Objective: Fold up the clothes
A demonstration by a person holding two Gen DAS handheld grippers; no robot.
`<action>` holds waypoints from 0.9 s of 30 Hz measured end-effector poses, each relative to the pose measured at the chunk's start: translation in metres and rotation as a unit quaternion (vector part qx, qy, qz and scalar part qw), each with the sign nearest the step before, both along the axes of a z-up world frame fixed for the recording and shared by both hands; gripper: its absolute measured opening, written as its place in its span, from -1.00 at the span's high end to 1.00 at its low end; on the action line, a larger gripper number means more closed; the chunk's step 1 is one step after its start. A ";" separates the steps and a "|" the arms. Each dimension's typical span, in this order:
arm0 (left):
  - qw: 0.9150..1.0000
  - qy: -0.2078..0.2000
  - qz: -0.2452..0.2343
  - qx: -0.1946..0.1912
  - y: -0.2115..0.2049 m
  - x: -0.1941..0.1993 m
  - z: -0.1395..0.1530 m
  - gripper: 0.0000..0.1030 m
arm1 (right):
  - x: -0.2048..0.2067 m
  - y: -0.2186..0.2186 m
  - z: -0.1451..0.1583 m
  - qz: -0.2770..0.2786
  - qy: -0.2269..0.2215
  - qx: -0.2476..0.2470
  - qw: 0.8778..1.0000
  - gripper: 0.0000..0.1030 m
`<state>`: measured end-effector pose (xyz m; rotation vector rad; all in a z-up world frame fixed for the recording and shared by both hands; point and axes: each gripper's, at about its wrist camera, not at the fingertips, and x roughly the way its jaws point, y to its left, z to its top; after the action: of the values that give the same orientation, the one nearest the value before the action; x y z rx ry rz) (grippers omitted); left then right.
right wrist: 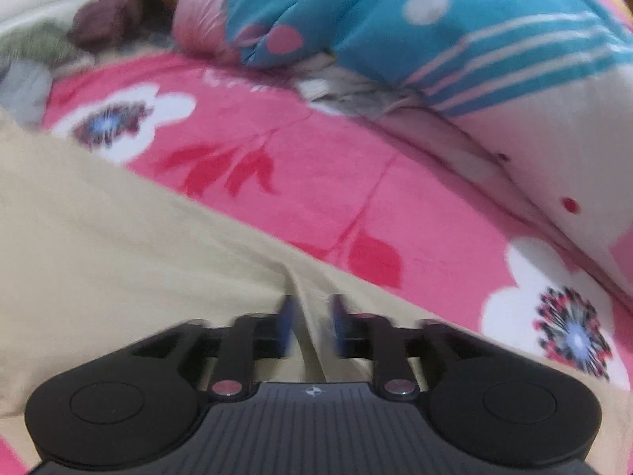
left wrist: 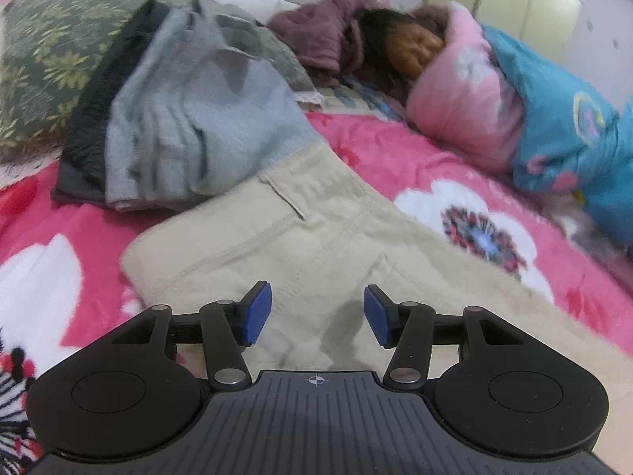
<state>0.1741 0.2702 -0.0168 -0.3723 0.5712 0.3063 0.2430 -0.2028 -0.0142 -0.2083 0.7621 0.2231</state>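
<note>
Beige trousers (left wrist: 285, 237) lie spread on a pink floral blanket (left wrist: 395, 158), waistband and pocket seam facing up. My left gripper (left wrist: 317, 314) hovers open just over their near part, and nothing sits between its blue pads (left wrist: 257, 312). In the right wrist view the same beige trousers (right wrist: 118, 229) fill the left and bottom. A raised ridge of their cloth runs between the narrow-set fingers of my right gripper (right wrist: 312, 328), which is shut on it. That view is blurred by motion.
A folded grey sweater (left wrist: 190, 118) rests on a black garment (left wrist: 95, 118) at the back left, against a green floral pillow (left wrist: 43, 63). A person (left wrist: 415, 47) lies asleep at the back right under a blue and pink quilt (right wrist: 395, 19). Pink blanket (right wrist: 316, 178) is exposed between trousers and quilt.
</note>
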 end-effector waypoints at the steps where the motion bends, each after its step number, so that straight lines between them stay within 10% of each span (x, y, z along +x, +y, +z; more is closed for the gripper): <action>1: 1.000 -0.007 0.006 -0.009 0.005 -0.003 0.002 -0.02 | -0.006 -0.004 0.012 -0.001 -0.006 0.014 1.000 0.16; 8: 1.000 0.003 -0.003 -0.019 0.017 0.001 -0.001 -0.02 | 0.006 0.049 0.058 0.121 0.001 0.127 0.985 0.16; 21: 0.990 0.058 -0.064 0.113 -0.008 0.018 -0.014 0.00 | 0.078 0.284 -0.011 0.346 0.001 -0.009 0.938 0.28; 27: 0.989 0.057 -0.067 0.118 -0.006 0.017 -0.014 0.02 | 0.086 0.299 -0.020 0.367 0.011 -0.013 0.930 0.37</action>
<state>0.1914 0.2640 -0.0307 -0.0864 0.6621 0.2628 0.3291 0.0962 -0.0341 -0.5157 0.6816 0.9276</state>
